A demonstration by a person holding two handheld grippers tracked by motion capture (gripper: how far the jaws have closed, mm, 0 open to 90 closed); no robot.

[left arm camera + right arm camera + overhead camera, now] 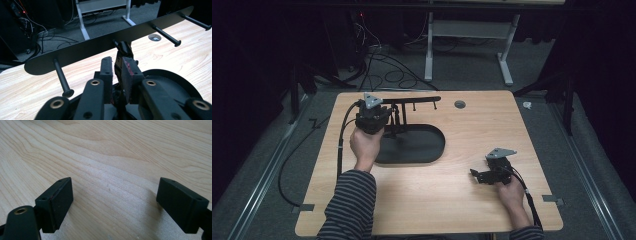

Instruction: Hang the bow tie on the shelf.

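A black stand with an oval base [422,147] and a horizontal bar [417,101] carrying several pegs sits at the back left of the wooden table [452,200]. My left gripper [384,119] is at the stand's upright. In the left gripper view, the left gripper [118,72] is shut on the thin black post [123,50] under the bar [100,46], with a peg [61,80] to the side and the base [175,82] below. My right gripper [476,175] lies at the front right. In its own view, the right gripper [115,202] is open over bare wood.
A round cable hole [459,104] lies in the tabletop right of the bar. Behind the table are a white desk frame [472,30] and loose cables [387,75] on the floor. Tape marks [552,200] sit at the table's front corners.
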